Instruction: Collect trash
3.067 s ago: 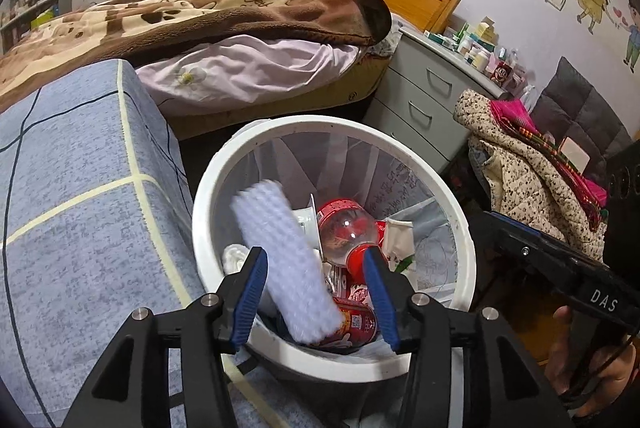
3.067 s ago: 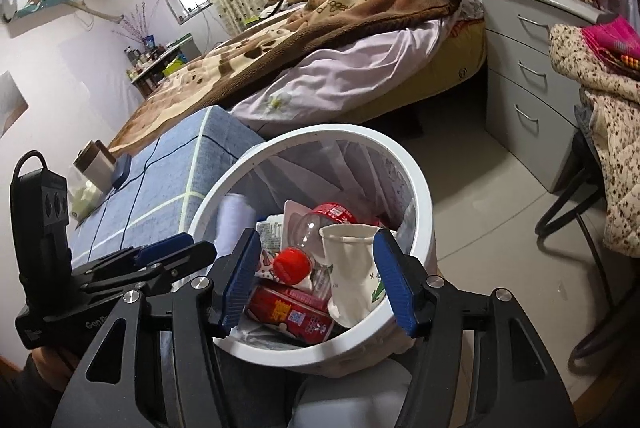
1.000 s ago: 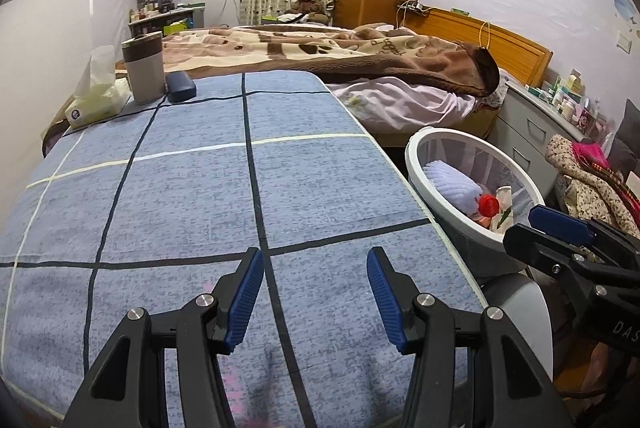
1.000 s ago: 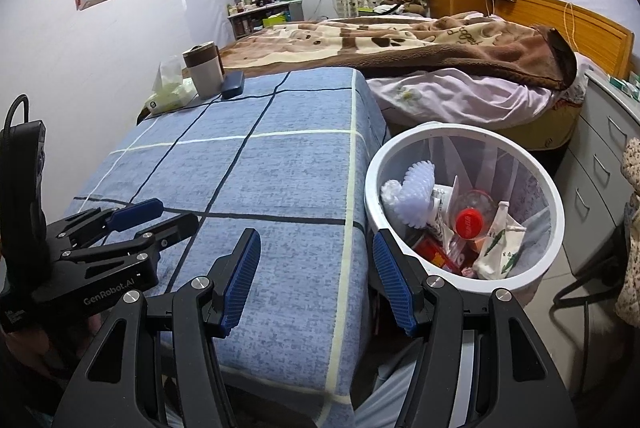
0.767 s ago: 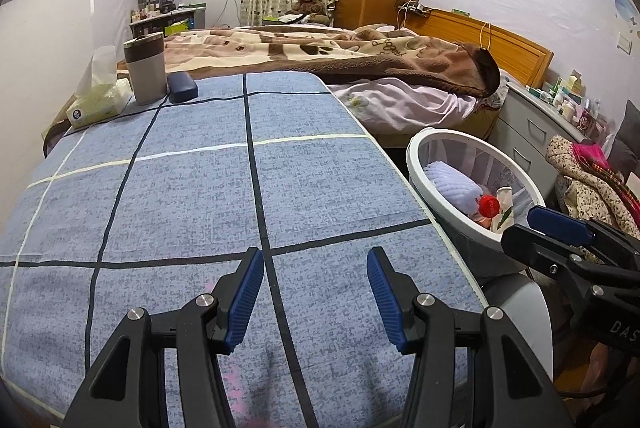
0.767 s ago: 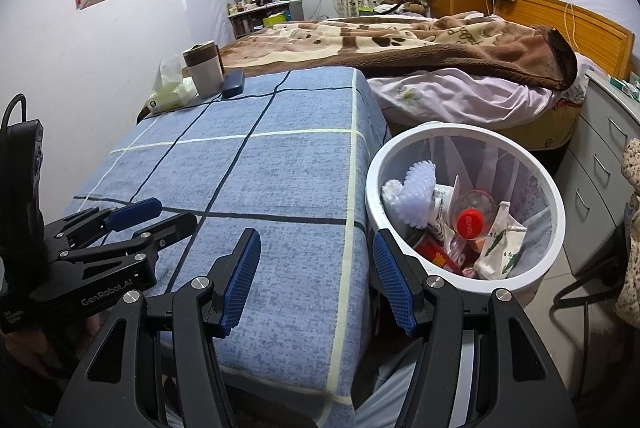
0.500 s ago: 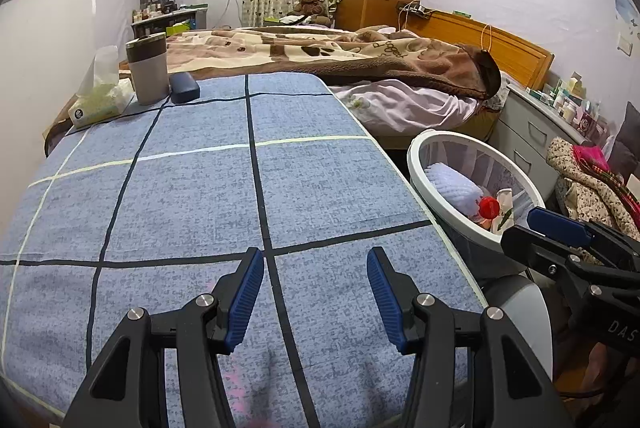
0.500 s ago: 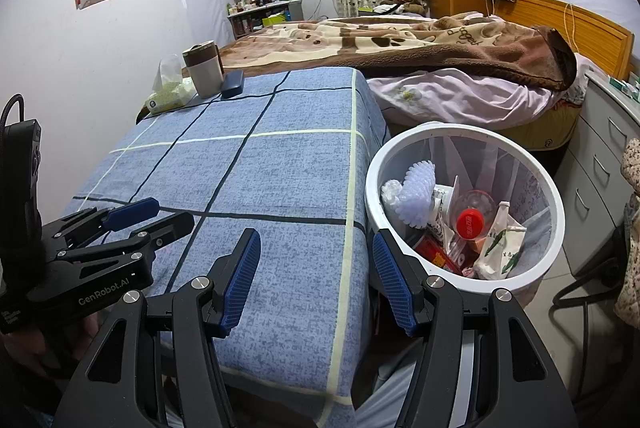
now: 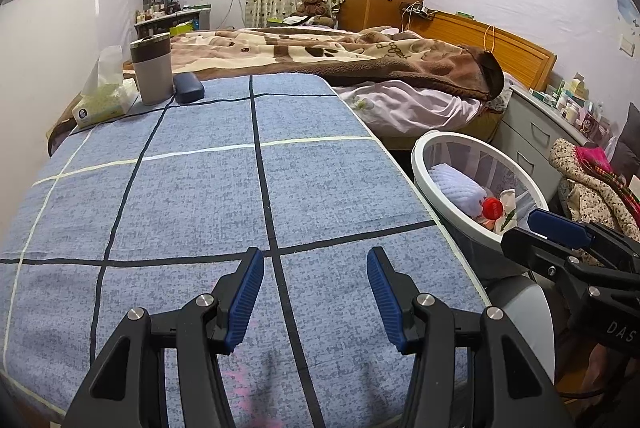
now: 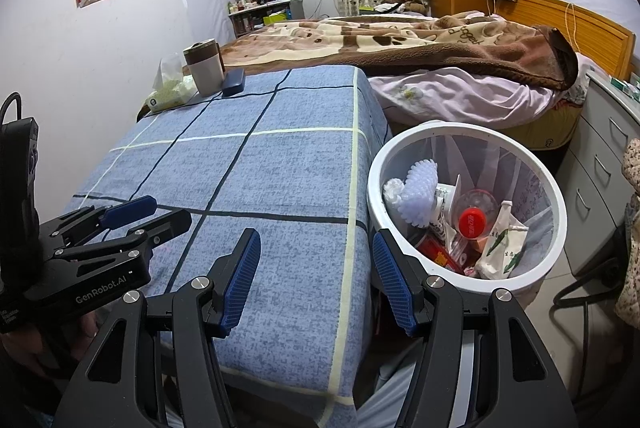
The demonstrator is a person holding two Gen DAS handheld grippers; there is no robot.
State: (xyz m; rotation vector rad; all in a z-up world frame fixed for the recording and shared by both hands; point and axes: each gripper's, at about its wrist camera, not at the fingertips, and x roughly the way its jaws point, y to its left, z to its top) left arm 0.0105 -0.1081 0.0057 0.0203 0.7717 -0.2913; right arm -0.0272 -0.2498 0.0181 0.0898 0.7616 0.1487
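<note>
A white round trash bin stands on the floor to the right of the table; it also shows in the left wrist view. Inside it lie a white foam piece, a red-capped bottle, a paper packet and a red can. My left gripper is open and empty over the near end of the blue checked tablecloth. My right gripper is open and empty over the table's near right corner, beside the bin.
At the table's far left end stand a grey tumbler, a dark blue case and a tissue pack. A bed with a brown blanket lies behind. Grey drawers stand right of the bin.
Three seconds ago both grippers hung open right over the bin; they have since pulled back over the table. In the last second there was only a slight drift.
</note>
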